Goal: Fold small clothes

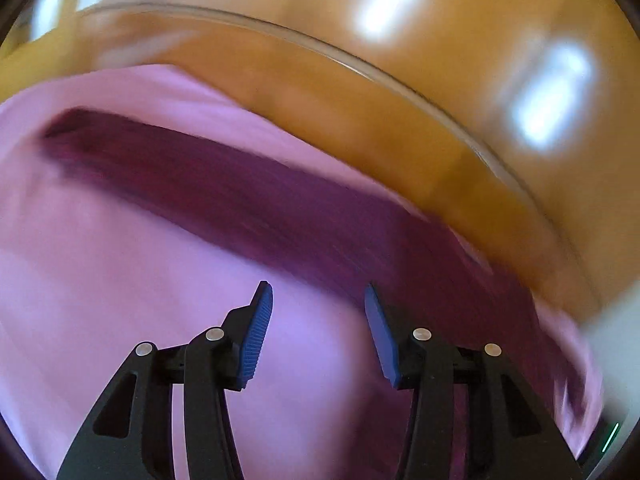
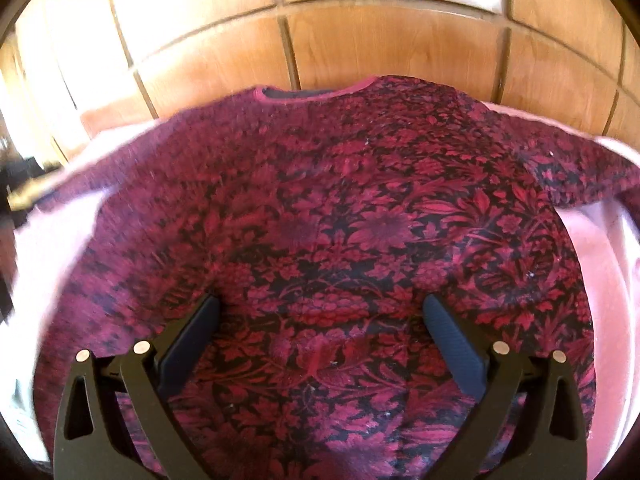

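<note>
A small sweater (image 2: 360, 220) with a red and black flower pattern lies spread flat on a pale pink cloth (image 2: 600, 248), neck away from me. My right gripper (image 2: 320, 304) hovers open over its lower middle, nothing between the fingers. In the blurred left wrist view a dark purple band of the sweater (image 1: 260, 200) runs slantwise across the pink cloth (image 1: 100, 280). My left gripper (image 1: 318, 292) stands open above the cloth just before that band, with nothing between its blue pads (image 1: 258, 336).
Brown wooden panels (image 2: 380, 48) with dark seams rise behind the cloth. In the left wrist view a thin curved rim (image 1: 360, 64) crosses a glossy brown surface with bright light patches (image 1: 552, 96).
</note>
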A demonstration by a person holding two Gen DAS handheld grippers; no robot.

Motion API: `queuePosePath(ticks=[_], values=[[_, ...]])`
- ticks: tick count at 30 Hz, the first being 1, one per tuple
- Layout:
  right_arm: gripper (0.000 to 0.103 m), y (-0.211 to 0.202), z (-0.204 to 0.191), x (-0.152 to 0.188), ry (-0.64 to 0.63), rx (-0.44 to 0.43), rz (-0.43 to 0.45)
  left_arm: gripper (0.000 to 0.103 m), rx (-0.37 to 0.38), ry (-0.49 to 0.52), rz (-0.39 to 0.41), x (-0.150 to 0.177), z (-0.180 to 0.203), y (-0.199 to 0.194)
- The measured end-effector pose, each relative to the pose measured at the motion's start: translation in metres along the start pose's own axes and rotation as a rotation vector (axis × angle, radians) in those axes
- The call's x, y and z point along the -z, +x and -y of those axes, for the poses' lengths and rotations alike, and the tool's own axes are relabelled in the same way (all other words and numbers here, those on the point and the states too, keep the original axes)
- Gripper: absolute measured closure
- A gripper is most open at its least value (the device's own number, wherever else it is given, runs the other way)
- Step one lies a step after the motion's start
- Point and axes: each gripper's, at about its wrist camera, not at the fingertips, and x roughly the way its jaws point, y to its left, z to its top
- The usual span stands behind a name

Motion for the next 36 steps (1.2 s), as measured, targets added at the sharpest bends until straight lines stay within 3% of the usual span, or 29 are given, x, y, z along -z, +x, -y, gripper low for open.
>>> queuePosePath(ticks=[1, 5, 8, 11, 14, 16, 21, 24, 28, 31, 34, 36], values=[[0.014, -0.011, 0.015, -0.004, 0.072, -0.027, 0.020, 0.057, 0.029, 0.051, -0.021, 0.015, 0.020, 0.001], [0.018, -0.059, 0.100, -0.012, 0.371, -0.074, 0.147, 0.057, 0.133, 0.255, -0.144, 0.068, 0.085, 0.016], [0.020, -0.086, 0.194, -0.002, 0.689, -0.107, 0.238, 0.057, 0.098, 0.298, -0.155, 0.087, 0.092, 0.024], [0.022, -0.107, 0.281, 0.025, 0.983, -0.120, 0.361, 0.055, 0.133, 0.249, -0.164, 0.080, 0.082, 0.030], [0.023, -0.106, 0.337, 0.040, 1.147, -0.151, 0.412, 0.054, 0.168, 0.217, -0.171, 0.082, 0.072, 0.032], [0.031, -0.100, 0.357, 0.041, 1.201, -0.164, 0.424, 0.051, 0.171, 0.219, -0.171, 0.086, 0.070, 0.028], [0.047, -0.082, 0.390, 0.011, 1.203, -0.097, 0.390, 0.044, 0.156, 0.263, -0.164, 0.095, 0.088, 0.033], [0.087, -0.078, 0.395, -0.012, 1.095, 0.055, 0.299, 0.043, 0.153, 0.267, -0.164, 0.096, 0.090, 0.031], [0.093, -0.100, 0.379, -0.041, 0.819, 0.397, 0.311, 0.043, 0.156, 0.260, -0.162, 0.097, 0.089, 0.034], [0.093, -0.078, 0.392, -0.039, 0.739, 0.566, 0.198, 0.041, 0.161, 0.262, -0.163, 0.096, 0.088, 0.035], [0.092, -0.057, 0.390, -0.038, 0.667, 0.626, 0.160, 0.041, 0.159, 0.264, -0.163, 0.096, 0.088, 0.035], [0.092, -0.056, 0.389, -0.039, 0.680, 0.621, 0.156, 0.041, 0.162, 0.262, -0.162, 0.095, 0.087, 0.035]])
